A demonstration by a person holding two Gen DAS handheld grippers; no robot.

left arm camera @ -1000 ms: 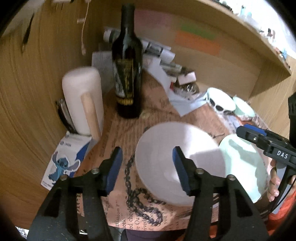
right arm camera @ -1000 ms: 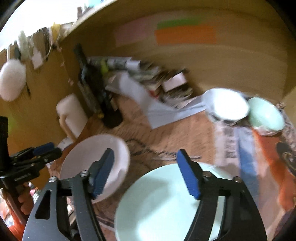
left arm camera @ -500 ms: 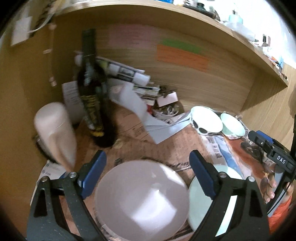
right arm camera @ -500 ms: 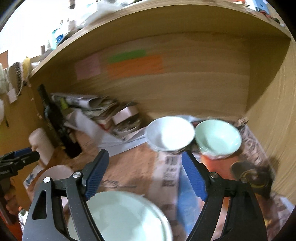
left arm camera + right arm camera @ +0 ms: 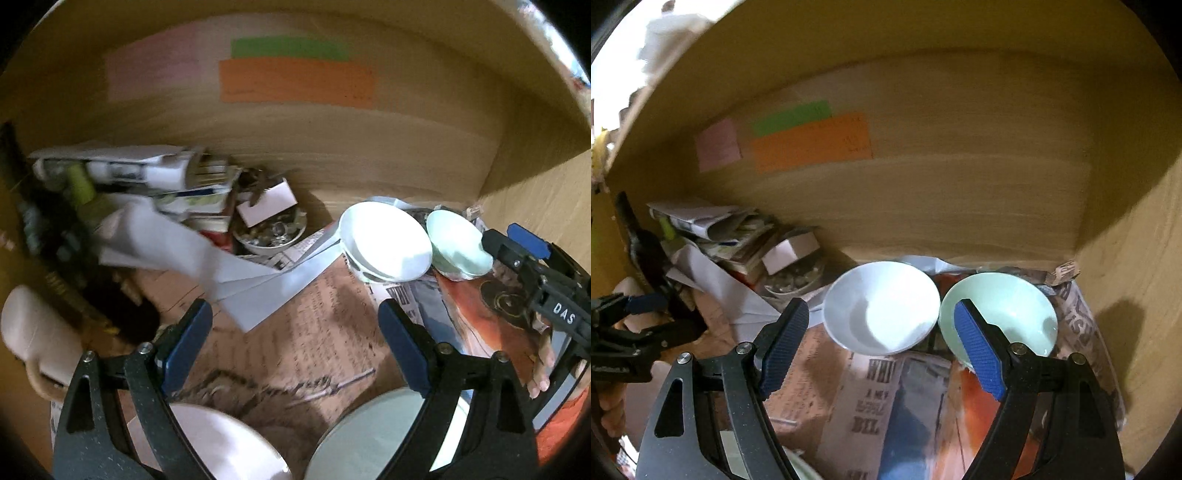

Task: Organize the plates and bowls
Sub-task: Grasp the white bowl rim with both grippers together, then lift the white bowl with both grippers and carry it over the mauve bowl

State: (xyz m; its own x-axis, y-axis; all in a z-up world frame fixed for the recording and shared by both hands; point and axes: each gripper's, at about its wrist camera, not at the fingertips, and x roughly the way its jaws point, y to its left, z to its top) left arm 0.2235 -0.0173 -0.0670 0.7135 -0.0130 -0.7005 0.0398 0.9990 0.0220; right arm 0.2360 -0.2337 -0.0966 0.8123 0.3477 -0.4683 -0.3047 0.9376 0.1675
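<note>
A white bowl [image 5: 882, 306] and a pale green bowl [image 5: 1004, 314] stand side by side at the back right of the wooden alcove; both show in the left wrist view, white bowl [image 5: 384, 240] and green bowl [image 5: 458, 245]. A white plate [image 5: 218, 443] and a pale green plate [image 5: 373, 439] lie at the front, under my left gripper [image 5: 295, 347], which is open and empty. My right gripper [image 5: 879, 347] is open and empty, just in front of the two bowls, its right finger over the green bowl's near rim.
A dark wine bottle [image 5: 55, 254], a cream mug [image 5: 33, 339], loose papers [image 5: 207, 266], rolled magazines [image 5: 122, 170] and a small dish of trinkets [image 5: 273, 232] crowd the back left. Newspaper [image 5: 871, 406] covers the floor. Wooden walls close the back and right.
Both grippers have swung right and forward toward the two bowls. The plates have slid to the bottom edge of the left view, and the bowls now sit close before the right gripper.
</note>
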